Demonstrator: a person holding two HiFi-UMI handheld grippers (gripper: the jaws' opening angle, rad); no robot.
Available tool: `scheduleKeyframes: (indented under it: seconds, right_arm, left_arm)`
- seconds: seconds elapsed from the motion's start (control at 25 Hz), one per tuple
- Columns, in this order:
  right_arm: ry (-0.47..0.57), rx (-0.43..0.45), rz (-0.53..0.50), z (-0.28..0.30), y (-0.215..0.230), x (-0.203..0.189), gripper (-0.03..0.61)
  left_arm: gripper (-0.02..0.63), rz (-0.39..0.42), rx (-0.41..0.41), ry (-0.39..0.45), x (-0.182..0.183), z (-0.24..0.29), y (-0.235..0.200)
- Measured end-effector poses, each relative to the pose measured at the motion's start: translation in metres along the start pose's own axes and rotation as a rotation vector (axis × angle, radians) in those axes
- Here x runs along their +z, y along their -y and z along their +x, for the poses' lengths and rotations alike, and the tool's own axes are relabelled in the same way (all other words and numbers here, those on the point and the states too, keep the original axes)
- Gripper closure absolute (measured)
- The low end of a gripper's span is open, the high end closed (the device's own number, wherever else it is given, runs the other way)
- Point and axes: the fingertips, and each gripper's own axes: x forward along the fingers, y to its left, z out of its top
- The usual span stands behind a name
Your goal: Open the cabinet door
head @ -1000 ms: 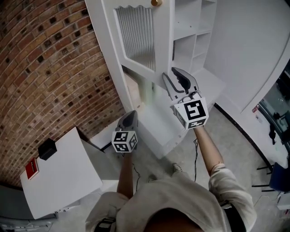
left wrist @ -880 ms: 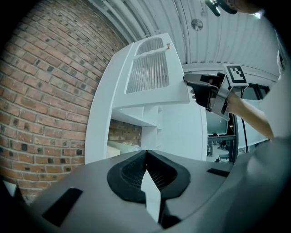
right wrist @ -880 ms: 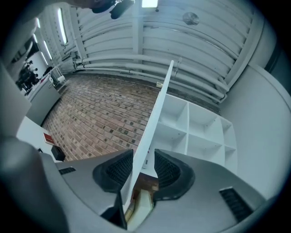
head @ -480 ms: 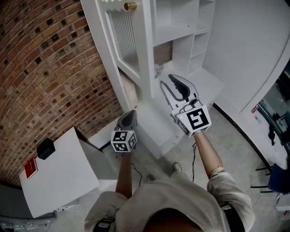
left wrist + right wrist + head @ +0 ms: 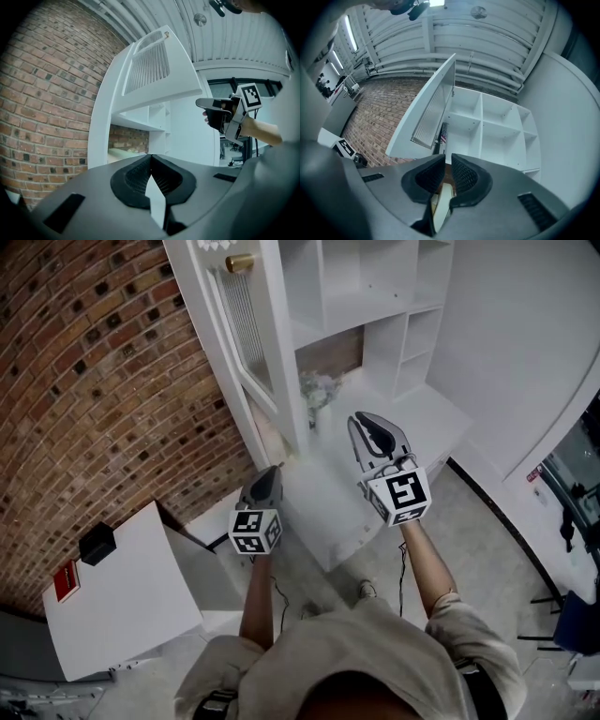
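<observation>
White-painted and swung wide, the cabinet door (image 5: 246,352) stands at 11 o'clock in the head view. It is nearly edge-on, its ribbed panel showing and a brass knob (image 5: 239,262) near its top. The open shelves (image 5: 375,296) lie exposed at 1 o'clock. By my reading the opening is as good as done. That would explain why the right gripper (image 5: 370,432) hangs clear at the door's 4 o'clock, touching nothing, while the left gripper (image 5: 265,486) waits low at its 6 o'clock — idle, out of the swing.

Left gripper view: its 2 jaws meet at the tips with nothing between them. The door slants across 12 o'clock, beside the brick wall (image 5: 42,93).

Right gripper view: the jaws are closing on empty air, with a narrow gap between them — the door leans from 12 toward 9 o'clock, with the shelves at 2 o'clock.
</observation>
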Motion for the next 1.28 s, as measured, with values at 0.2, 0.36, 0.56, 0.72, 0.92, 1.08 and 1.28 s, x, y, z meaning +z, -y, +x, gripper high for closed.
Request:
scheduleKeyframes:
  seconds: [0.2, 0.36, 0.56, 0.72, 0.92, 1.08, 1.28]
  right_arm:
    - [-0.04, 0.01, 0.036, 0.004, 0.012, -0.031, 0.565]
    - [-0.079, 0.04, 0.059, 0.01, 0.018, -0.056, 0.565]
    - [-0.123, 0.072, 0.089, 0.017, 0.025, -0.083, 0.565]
    - [-0.163, 0.089, 0.102, 0.02, 0.031, -0.106, 0.565]
    - [-0.194, 0.094, 0.117, 0.021, 0.037, -0.129, 0.565]
    - [-0.211, 0.092, 0.128, 0.022, 0.04, -0.14, 0.565]
    - [-0.224, 0.092, 0.14, 0.025, 0.043, -0.149, 0.566]
  left_arm:
    - [0.588, 0.004, 0.03, -0.006, 0.001, 0.01, -0.002]
    - [0.586, 0.007, 0.059, -0.009, 0.002, 0.017, -0.006]
    - [0.588, 0.01, 0.099, -0.005, 0.004, 0.026, -0.011]
    - [0.588, 0.005, 0.122, -0.009, 0.001, 0.032, -0.012]
    - [0.588, 0.001, 0.15, -0.015, -0.004, 0.034, -0.015]
    - [0.586, -0.002, 0.167, -0.016, -0.006, 0.036, -0.017]
    - [0.588, -0.002, 0.18, -0.021, -0.007, 0.038, -0.021]
